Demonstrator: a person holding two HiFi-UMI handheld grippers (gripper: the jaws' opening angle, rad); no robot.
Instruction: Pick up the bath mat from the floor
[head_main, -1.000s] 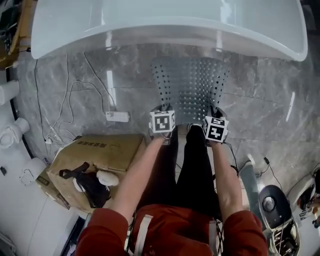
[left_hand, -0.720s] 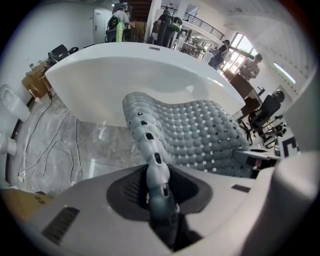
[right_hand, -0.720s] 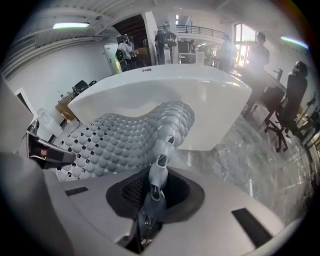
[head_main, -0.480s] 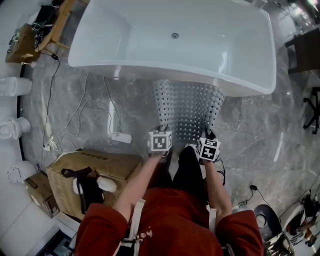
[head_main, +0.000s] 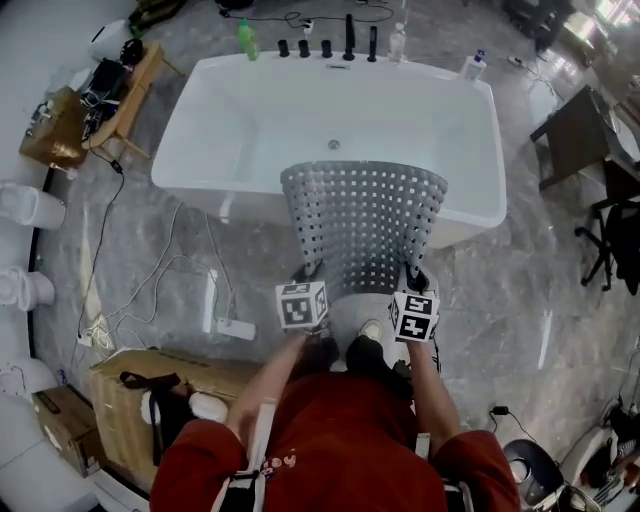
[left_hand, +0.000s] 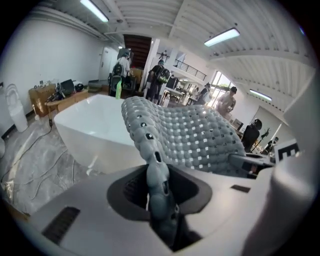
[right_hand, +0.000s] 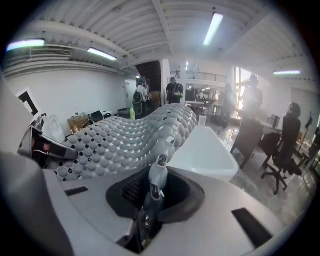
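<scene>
The grey perforated bath mat (head_main: 365, 225) is held up off the floor, spread between both grippers in front of the white bathtub (head_main: 240, 130). My left gripper (head_main: 308, 275) is shut on the mat's near left corner, and my right gripper (head_main: 414, 283) on its near right corner. In the left gripper view the mat's knobbly edge (left_hand: 150, 150) runs down into the closed left gripper (left_hand: 160, 197), and the sheet (left_hand: 195, 135) stretches off to the right. In the right gripper view the mat's edge (right_hand: 160, 160) is pinched in the right gripper (right_hand: 149, 200).
A cardboard box (head_main: 130, 395) stands on the marble floor at lower left, with a power strip (head_main: 237, 328) and loose cables (head_main: 150, 285) beside it. Bottles (head_main: 247, 40) line the tub's far rim. A dark chair (head_main: 620, 235) stands at the right. People stand far behind.
Both grippers have risen together with the mat, lifting it off the floor. More of the tub and the room behind it has come into the head view.
</scene>
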